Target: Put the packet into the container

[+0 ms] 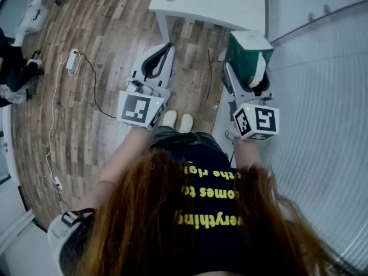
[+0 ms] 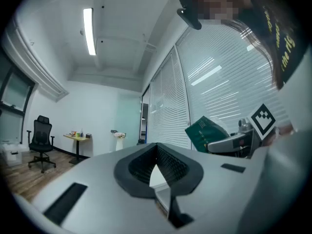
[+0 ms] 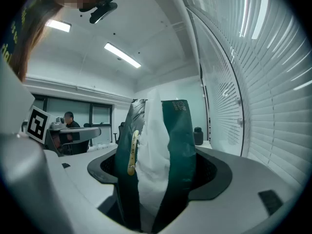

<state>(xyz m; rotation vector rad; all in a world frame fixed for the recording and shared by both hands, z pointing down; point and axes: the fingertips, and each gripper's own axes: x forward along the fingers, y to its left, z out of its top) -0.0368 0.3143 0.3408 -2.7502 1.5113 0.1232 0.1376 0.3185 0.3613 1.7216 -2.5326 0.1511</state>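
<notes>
A dark green packet (image 1: 246, 52) with a white panel is held off the floor, and my right gripper (image 1: 248, 69) is shut on it with its jaws standing wide. In the right gripper view the packet (image 3: 175, 145) stands upright between the black pads and fills the gap of the right gripper (image 3: 158, 167). My left gripper (image 1: 164, 50) is at the left at about the same height. Its jaws meet at the tips with nothing between them, as the left gripper view (image 2: 157, 147) shows. No container is in view.
A white table (image 1: 218, 4) stands ahead over the wooden floor. A cable and power adapter (image 1: 72, 59) lie on the floor at the left. A curved glass wall with blinds (image 1: 322, 96) runs along the right. An office chair (image 2: 41, 143) stands far off.
</notes>
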